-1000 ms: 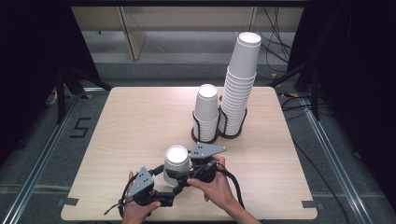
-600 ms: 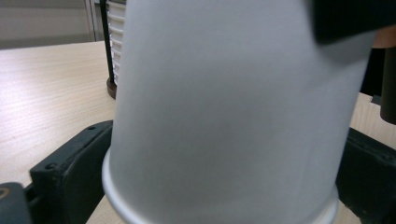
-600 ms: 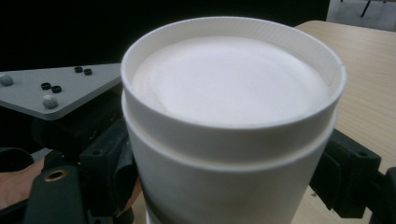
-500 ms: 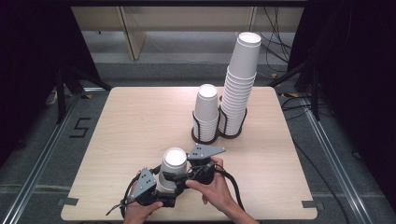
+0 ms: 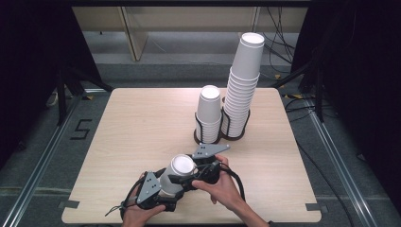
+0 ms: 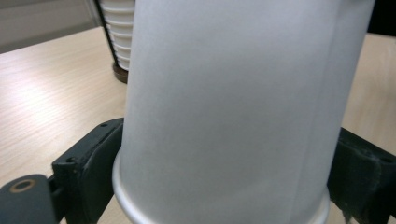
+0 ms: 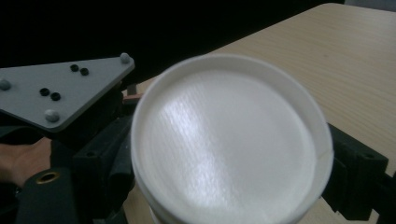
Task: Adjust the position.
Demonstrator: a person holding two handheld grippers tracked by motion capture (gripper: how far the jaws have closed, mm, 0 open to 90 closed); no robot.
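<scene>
A white paper cup (image 5: pixel 176 176) hangs upside down and tilted over the table's front edge, held between both grippers. My left gripper (image 5: pixel 164 191) has just been closing its jaws, and their pads now press on the cup's (image 6: pixel 233 107) wall just above its rolled rim. My right gripper (image 5: pixel 188 178) holds the same cup nearer its closed base. In the right gripper view that base (image 7: pixel 229 149) faces the camera, with a black jaw against each side. The left gripper's grey plate (image 7: pixel 60 93) shows behind it.
A short stack of white cups (image 5: pixel 209 111) and a tall stack (image 5: pixel 243 85) stand in black wire holders (image 5: pixel 208 137) at the back right of the wooden table (image 5: pixel 142 123). Cables lie on the floor to the right.
The left gripper has moved in against the cup and closed on it. The cup has tipped over toward the left and sunk slightly; the right gripper has kept its hold.
</scene>
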